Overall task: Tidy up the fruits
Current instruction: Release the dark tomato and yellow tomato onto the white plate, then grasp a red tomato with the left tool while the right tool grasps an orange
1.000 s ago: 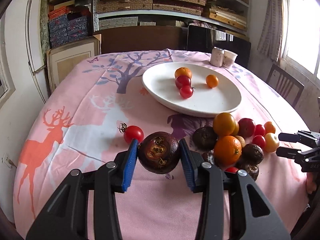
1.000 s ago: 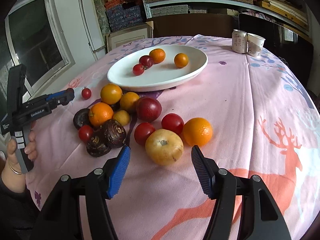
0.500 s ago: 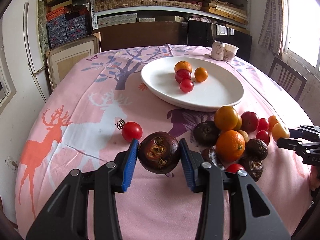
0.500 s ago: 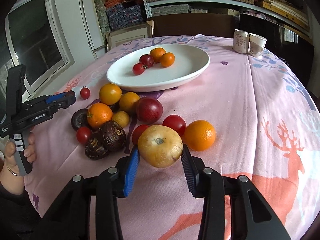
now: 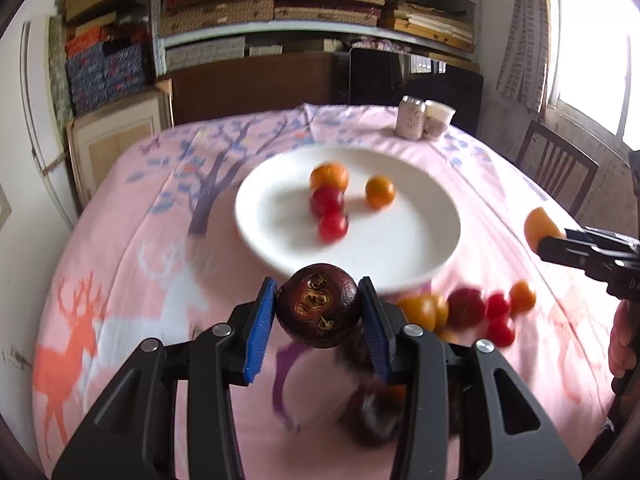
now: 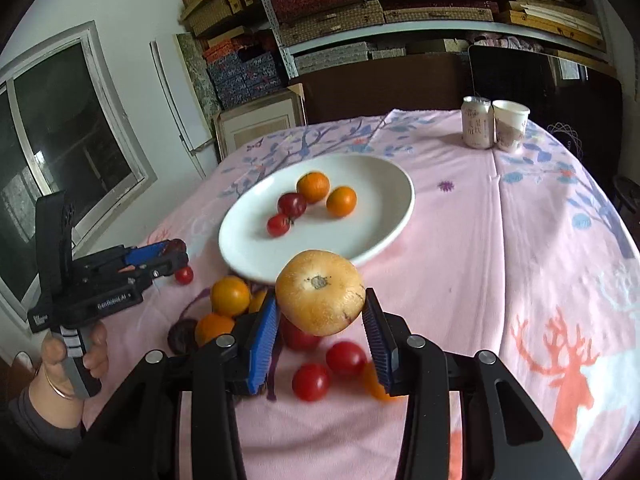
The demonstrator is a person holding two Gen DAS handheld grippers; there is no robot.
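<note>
Fruits: one dark mangosteen (image 5: 318, 310) clamped in the left gripper (image 5: 318, 316), one pale yellow apple (image 6: 320, 298) clamped in the right gripper (image 6: 320, 320), both held aloft facing the white plate (image 6: 394, 216), presumably for deposit. Four pieces already on the plate; remainder on the pink tablecloth (image 6: 520, 240). Since a second ago: apple newly gripped, both lifted closer.

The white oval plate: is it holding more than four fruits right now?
No. The white oval plate holds only four: two small oranges and two red tomatoes.
</note>
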